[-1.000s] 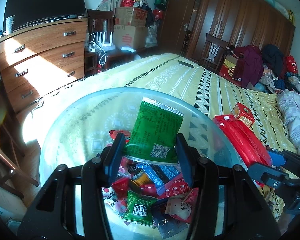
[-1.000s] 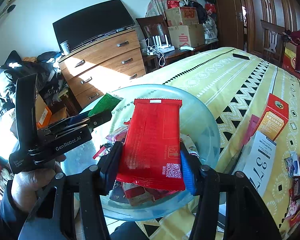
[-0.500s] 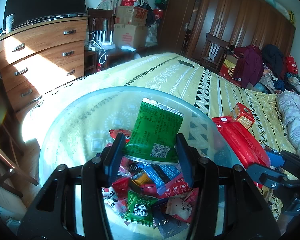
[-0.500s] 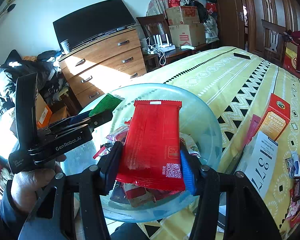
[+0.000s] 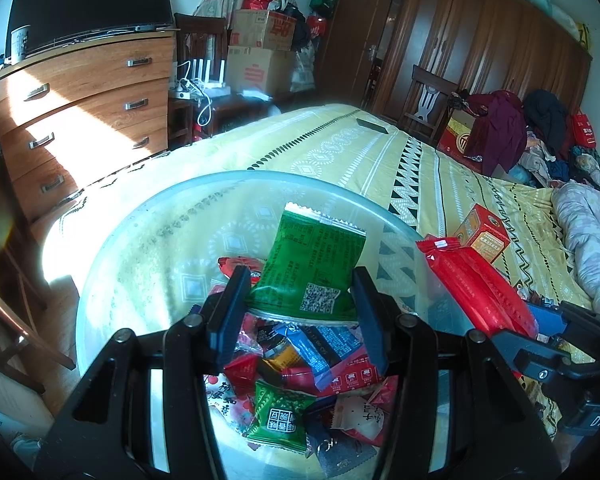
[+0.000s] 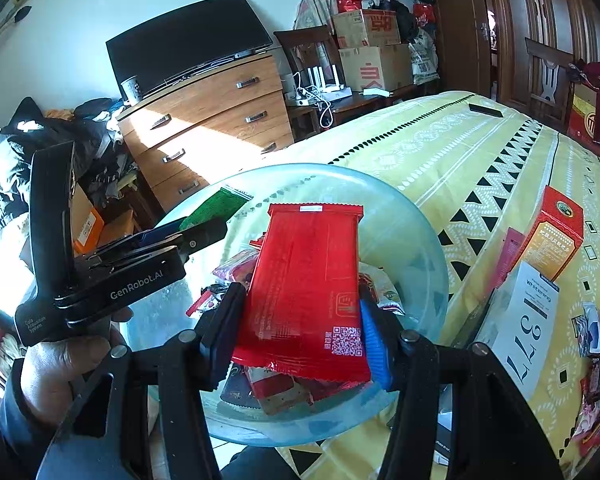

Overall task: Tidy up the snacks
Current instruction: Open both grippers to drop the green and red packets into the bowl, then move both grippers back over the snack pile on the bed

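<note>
Glossy green foil packet (image 5: pixel 312 270), crimped at its ends, is pinched in the left gripper (image 5: pixel 300 312) above the translucent round bowl (image 5: pixel 140 240) of heaped wrapped snacks (image 5: pixel 296 372). Right gripper (image 6: pixel 300 332) clamps a flat red packet (image 6: pixel 306 284) over the bowl's near rim, at the yellow patterned bed's (image 6: pixel 440 148) near-left edge.

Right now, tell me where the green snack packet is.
The green snack packet is clamped in the left gripper, above the clear bowl of snacks.
</note>
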Available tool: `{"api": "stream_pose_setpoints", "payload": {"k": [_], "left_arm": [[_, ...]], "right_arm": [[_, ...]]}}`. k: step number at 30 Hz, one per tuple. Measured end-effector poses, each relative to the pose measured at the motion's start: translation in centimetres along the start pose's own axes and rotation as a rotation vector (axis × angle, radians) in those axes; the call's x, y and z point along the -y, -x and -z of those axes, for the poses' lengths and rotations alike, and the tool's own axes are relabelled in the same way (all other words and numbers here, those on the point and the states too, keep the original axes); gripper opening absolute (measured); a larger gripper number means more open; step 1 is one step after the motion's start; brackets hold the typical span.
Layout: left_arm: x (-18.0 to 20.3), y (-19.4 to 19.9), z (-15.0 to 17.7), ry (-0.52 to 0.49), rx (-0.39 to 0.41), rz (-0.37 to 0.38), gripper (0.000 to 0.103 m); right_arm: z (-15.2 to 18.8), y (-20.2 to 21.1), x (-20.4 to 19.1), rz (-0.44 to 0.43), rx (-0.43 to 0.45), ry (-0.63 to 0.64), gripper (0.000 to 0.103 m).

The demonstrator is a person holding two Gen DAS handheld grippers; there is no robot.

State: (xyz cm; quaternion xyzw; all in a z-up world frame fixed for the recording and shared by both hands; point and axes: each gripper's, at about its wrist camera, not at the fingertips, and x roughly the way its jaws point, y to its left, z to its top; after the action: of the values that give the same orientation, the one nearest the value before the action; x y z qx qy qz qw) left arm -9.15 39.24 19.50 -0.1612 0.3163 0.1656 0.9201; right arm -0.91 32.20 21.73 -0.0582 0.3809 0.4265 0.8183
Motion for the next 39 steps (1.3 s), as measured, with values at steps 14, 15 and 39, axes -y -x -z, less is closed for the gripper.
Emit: {"api": "stream_pose_setpoints", "payload": {"k": [14,15,39], "left_arm": [[-0.8,-0.2,0.2,0.017,-0.023,0.003,0.053],[-1.0,-0.3,0.2,0.019,-0.028,0.004,0.056],[21.6,5.0,5.7,-0.370,0.023,0.451,0.103]], "right_arm": [[0.0,-1.2,0.2,-0.023,-0.029,-0.013,0.060],[-0.1,-1.3,0.2,-0.028,-0.032,-0.017,0.061],[22.2,19.0,18.9,0.484,0.065,-0.419,0.087]]}}
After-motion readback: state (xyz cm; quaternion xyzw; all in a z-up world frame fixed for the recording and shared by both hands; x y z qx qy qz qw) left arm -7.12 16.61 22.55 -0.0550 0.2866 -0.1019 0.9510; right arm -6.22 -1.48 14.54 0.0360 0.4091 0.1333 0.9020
